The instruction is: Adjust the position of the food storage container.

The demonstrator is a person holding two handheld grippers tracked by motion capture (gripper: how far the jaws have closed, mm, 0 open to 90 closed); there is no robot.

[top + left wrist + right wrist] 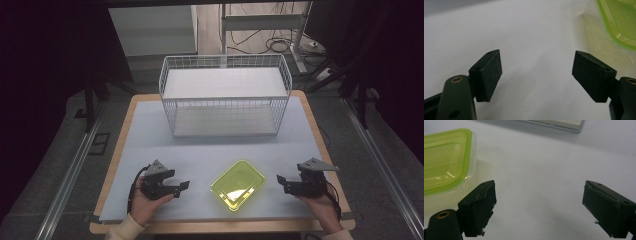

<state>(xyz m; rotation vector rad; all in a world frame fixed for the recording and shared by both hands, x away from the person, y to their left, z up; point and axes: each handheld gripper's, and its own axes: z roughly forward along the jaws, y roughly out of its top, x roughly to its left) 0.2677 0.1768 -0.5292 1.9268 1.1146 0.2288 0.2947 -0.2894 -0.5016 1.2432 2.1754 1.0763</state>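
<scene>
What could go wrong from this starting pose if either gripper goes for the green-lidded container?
1. The clear plastic container with the yellow-green lid lies low and skewed on the smooth pale blue table cover; a one-sided push from the open left gripper or right gripper might slide or spin it.
2. It sits near the table's front edge, so a nudge toward the person could tip it off.

Two hand-held grippers, left gripper (181, 186) and right gripper (283, 181), black throughout. Grey three-cornered plate mounted on top of each. Black cable trailing from each body toward the wrist. Two black jaws per gripper, each ending in a flat rectangular pad with small holes along the top edge. Brass-coloured rivet at each jaw arm. Light-coloured sleeve (121, 231) at left forearm.
</scene>
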